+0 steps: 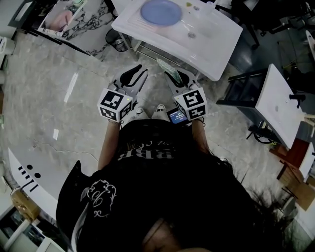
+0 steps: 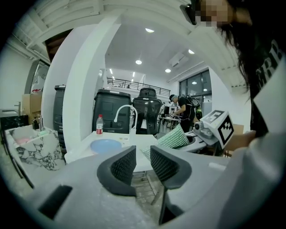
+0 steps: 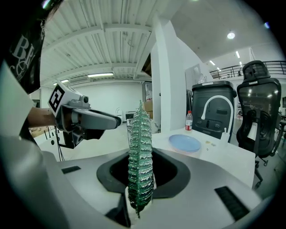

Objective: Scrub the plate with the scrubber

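A round blue plate [image 1: 160, 11] lies on the white sink table [image 1: 216, 59], well ahead of both grippers; it also shows in the left gripper view as the plate [image 2: 106, 146] and in the right gripper view as the plate [image 3: 184, 142]. My right gripper [image 1: 174, 78] is shut on a green mesh scrubber [image 3: 140, 156], which stands upright between its jaws and reaches past their tips as the scrubber [image 1: 165, 65]. My left gripper [image 1: 133, 78] is beside it at the same height, its jaws [image 2: 143, 163] a narrow gap apart with nothing between them. Both hover over the floor, short of the table.
The table has a basin with a drain [image 1: 192, 35], a white faucet [image 3: 217, 105] and a small bottle [image 3: 189, 120]. A dark basket [image 1: 118, 39] sits under its left end. Another white table [image 1: 280, 103] stands at the right, and black office chairs [image 3: 259, 112] stand behind.
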`<control>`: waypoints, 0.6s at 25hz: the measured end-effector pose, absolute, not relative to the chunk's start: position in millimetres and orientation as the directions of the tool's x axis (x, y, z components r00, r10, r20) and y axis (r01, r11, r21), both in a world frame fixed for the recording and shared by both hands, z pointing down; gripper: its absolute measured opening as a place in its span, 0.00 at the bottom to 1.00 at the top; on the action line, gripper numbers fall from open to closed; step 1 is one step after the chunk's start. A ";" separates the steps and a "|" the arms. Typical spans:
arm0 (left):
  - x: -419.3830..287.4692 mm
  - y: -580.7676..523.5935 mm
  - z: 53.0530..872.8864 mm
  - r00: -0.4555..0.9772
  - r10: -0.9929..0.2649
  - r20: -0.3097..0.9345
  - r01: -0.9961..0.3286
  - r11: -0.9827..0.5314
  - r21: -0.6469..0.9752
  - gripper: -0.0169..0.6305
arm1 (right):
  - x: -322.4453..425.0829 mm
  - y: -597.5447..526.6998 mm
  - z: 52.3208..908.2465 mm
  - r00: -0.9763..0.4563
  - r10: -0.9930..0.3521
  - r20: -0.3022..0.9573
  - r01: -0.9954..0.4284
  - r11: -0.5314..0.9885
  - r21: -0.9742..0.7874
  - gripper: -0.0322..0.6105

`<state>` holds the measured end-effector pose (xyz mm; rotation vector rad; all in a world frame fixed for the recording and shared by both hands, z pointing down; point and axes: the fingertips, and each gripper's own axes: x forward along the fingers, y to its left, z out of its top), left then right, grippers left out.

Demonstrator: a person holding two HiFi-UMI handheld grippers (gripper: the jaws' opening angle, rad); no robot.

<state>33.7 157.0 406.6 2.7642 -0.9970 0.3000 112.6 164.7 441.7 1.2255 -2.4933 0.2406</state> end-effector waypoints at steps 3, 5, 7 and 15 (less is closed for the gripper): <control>18.6 163.7 410.3 0.755 -0.598 0.267 -0.639 -0.762 0.102 0.20 | 106.5 165.4 443.5 -0.548 -0.742 0.385 -0.812 0.584 -0.030 0.19; 8.0 165.0 411.4 0.757 -0.597 0.266 -0.638 -0.764 0.097 0.20 | 101.8 165.2 444.1 -0.542 -0.747 0.385 -0.820 0.571 -0.048 0.19; -1.5 165.5 412.4 0.758 -0.597 0.262 -0.637 -0.765 0.100 0.20 | 97.8 165.3 444.5 -0.532 -0.752 0.390 -0.826 0.561 -0.045 0.19; -19.0 164.4 409.3 0.779 -0.577 0.245 -0.615 -0.780 0.118 0.20 | 86.2 166.1 438.7 -0.491 -0.775 0.399 -0.850 0.526 -0.025 0.19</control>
